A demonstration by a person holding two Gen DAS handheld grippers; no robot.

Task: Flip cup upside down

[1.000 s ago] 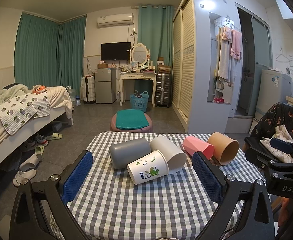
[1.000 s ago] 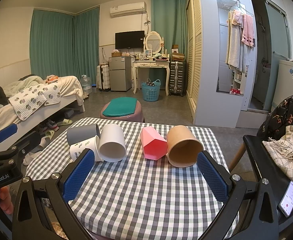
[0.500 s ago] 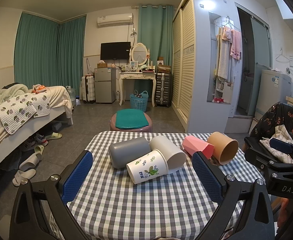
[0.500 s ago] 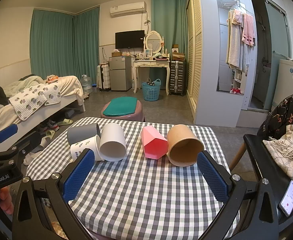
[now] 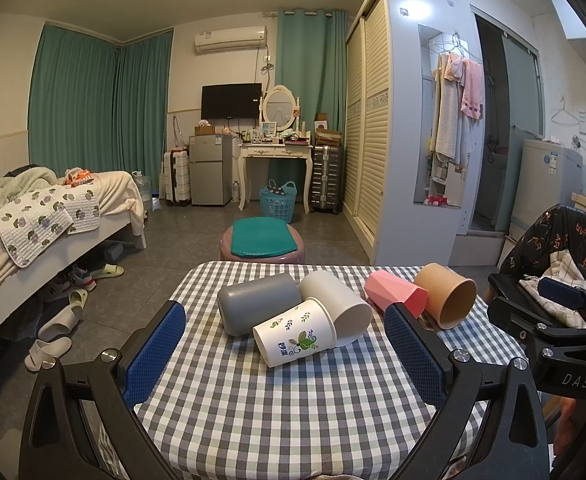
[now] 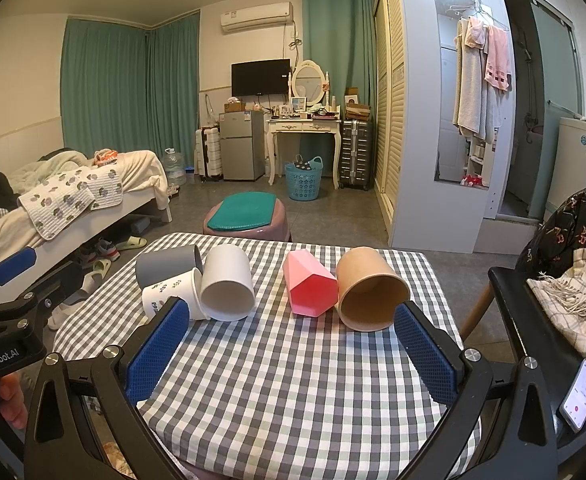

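5 cups lie on their sides on the checked tablecloth (image 5: 285,408), ahead of both grippers. From the left wrist view, the left gripper (image 5: 285,356) is spread wide with nothing between its blue pads (image 5: 155,354). Just ahead of its left finger lies the gray cup (image 5: 257,302), base toward the gripper. The leaf-print paper cup (image 5: 295,338) sits dead center between the fingers and nearest to them, touching the gray cup on its left and the white cup (image 5: 339,306) behind it on the right. Beyond the right finger, the pink faceted cup (image 5: 395,294) lies apart from those 3, and the brown paper cup (image 5: 447,300) rests just beside it. The right gripper (image 6: 291,354) shows at the far right edge of that view; in its own view it too is released and empty, with the pink cup straight ahead between its fingers, the brown cup's open mouth close to its right finger, and the white cup's mouth near its left finger.
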